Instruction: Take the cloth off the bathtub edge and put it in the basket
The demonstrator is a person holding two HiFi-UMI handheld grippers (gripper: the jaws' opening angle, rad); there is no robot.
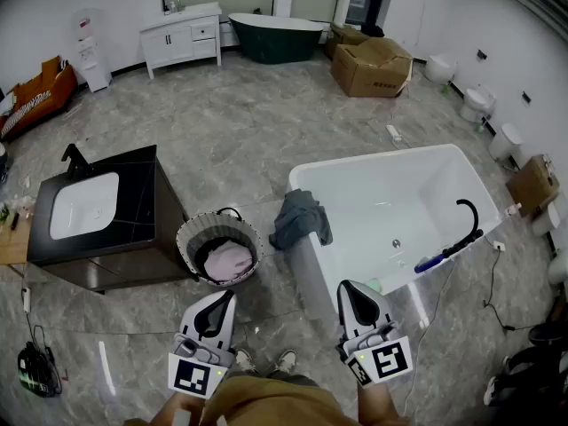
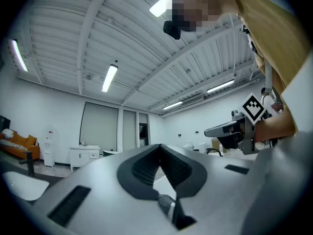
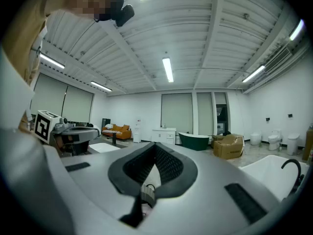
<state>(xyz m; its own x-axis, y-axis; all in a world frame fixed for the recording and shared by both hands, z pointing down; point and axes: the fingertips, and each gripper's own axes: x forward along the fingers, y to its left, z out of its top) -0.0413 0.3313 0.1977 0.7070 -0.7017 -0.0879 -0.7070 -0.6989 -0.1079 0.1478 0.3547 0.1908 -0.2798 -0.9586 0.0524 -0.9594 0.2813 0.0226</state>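
Left tool [image 1: 228, 296], right tool [image 1: 345, 287] closed — cloth [image 1: 300, 218] overhangs bathtub [image 1: 382, 158]

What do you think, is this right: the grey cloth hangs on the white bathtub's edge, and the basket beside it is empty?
The basket is not empty: the head view shows a pale pink cloth in it. The grey cloth does hang on the white bathtub's edge.

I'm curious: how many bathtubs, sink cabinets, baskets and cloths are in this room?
Bathtubs: 2 (white bathtub, dark green bathtub)
Sink cabinets: 2 (black cabinet, white cabinet)
Baskets: 1 (basket)
Cloths: 2 (grey cloth on the tub edge, pink cloth in the basket)
Total: 7
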